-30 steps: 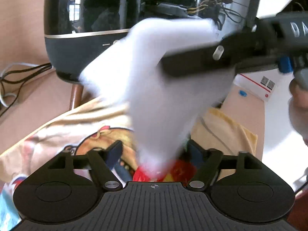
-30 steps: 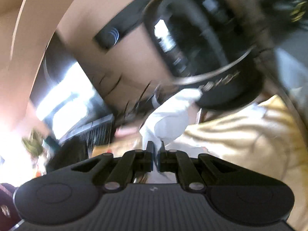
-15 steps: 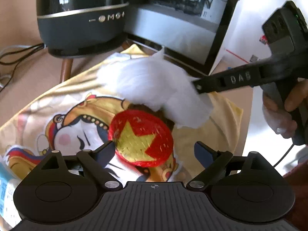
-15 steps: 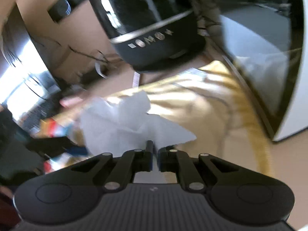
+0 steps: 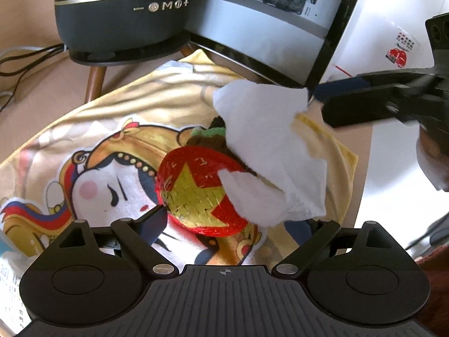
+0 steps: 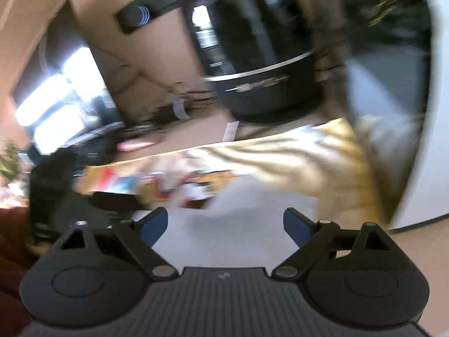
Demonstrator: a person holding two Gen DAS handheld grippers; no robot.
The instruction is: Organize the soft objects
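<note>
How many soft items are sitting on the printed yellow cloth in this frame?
2 for certain: a white tissue draped at the right, and a red round item with a yellow star partly under it. Something dark with green peeks out beneath; more may be hidden.

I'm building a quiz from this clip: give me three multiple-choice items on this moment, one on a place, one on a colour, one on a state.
1. Where does the white tissue lie?
A. Partly over the red cushion
B. Under the speaker
C. Inside the left gripper

2. What colour is the star on the red cushion?
A. Blue
B. Yellow
C. White

3. How does the right gripper stand?
A. Shut on the tissue
B. Shut on the cloth
C. Open

Answers: 1 A, the tissue drapes the cushion's right side on the printed cloth. 2 B, the left wrist view shows a yellow star. 3 C, its fingers stand wide apart.
</note>
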